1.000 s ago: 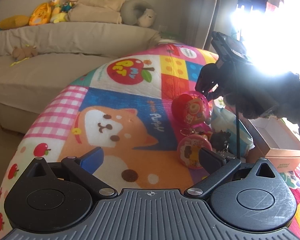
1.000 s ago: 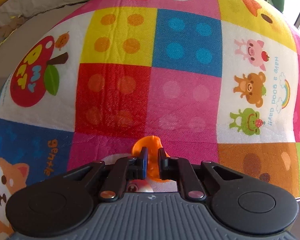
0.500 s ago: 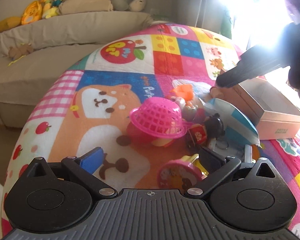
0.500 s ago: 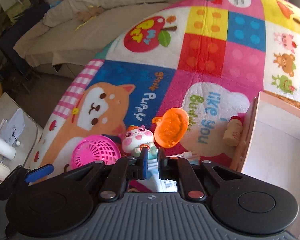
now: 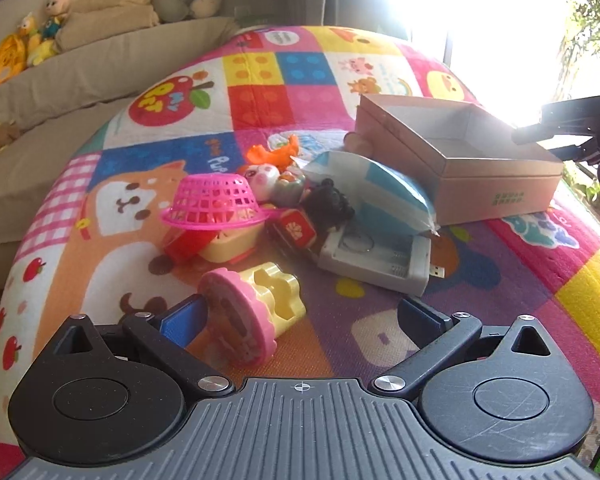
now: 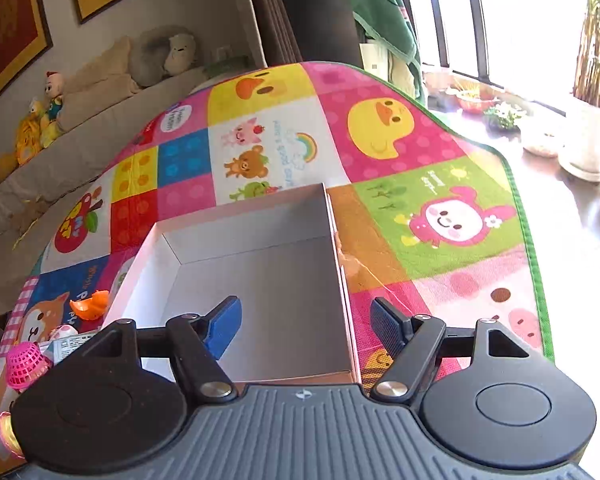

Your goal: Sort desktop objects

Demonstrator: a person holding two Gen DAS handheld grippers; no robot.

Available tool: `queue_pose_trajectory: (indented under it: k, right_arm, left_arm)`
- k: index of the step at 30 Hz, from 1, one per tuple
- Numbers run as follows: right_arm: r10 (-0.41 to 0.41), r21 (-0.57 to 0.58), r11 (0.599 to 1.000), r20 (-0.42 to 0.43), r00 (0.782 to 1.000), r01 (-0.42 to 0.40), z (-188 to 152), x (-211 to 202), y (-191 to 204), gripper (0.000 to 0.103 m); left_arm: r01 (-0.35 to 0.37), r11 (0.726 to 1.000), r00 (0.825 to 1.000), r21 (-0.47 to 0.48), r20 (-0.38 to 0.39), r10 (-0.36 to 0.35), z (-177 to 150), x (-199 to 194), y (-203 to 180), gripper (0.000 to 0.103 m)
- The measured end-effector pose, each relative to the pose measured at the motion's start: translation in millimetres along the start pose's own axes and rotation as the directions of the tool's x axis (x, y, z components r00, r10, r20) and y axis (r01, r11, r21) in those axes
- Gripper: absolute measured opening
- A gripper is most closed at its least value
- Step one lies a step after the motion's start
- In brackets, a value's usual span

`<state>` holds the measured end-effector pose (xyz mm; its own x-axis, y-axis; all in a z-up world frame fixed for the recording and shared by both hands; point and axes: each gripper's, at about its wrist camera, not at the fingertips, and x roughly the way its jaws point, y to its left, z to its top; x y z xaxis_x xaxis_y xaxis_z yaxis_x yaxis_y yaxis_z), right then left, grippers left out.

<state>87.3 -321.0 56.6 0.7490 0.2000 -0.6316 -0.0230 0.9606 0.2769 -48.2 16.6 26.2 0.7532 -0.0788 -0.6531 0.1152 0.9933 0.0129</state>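
our right gripper [image 6: 304, 322] hangs over the empty box [image 6: 260, 280], jaws opening on nothing; our left gripper [image 5: 300, 314], wide and empty, nears the pink-and-yellow toy [image 5: 248, 312] mid-mat [image 5: 500, 272]. next, we judge: close on it.

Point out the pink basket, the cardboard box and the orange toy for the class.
pink basket [image 5: 214, 196], left wrist view, on its mesh side.
cardboard box [image 5: 496, 182], left wrist view, on its outer wall.
orange toy [image 5: 274, 154], left wrist view, on its body.

Left gripper [image 5: 300, 316] fingers [image 5: 182, 322] spread wide; a pink-and-yellow toy [image 5: 250, 312] lies near the left one, open box [image 5: 460, 160] far right.
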Motion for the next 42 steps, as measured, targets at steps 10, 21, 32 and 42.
queue_pose_trajectory:
  k: [10, 21, 32, 42]
  right_arm:
    - [0.093, -0.158, 0.984, 0.08, 0.992, -0.079, -18, -8, 54, 0.072]
    - [0.278, -0.586, 0.747, -0.152, 0.949, -0.313, -110, -17, 176, 0.078]
    - [0.232, -0.586, 0.741, -0.234, 0.944, -0.327, -119, -8, 157, 0.054]
    - [0.077, -0.435, 0.894, -0.085, 0.993, -0.107, -110, -25, 80, 0.08]
  left_arm:
    - [-0.091, 0.996, 0.995, -0.019, -0.035, 0.09, -3, 3, 21, 0.103]
    - [-0.214, 0.972, 0.977, -0.094, -0.016, 0.213, 3, -1, 58, 0.103]
    - [-0.099, 0.987, 0.995, -0.129, 0.021, 0.102, -5, -4, 69, 0.103]
    - [-0.013, 0.987, 1.0, -0.162, 0.004, 0.013, -3, 20, 73, 0.103]
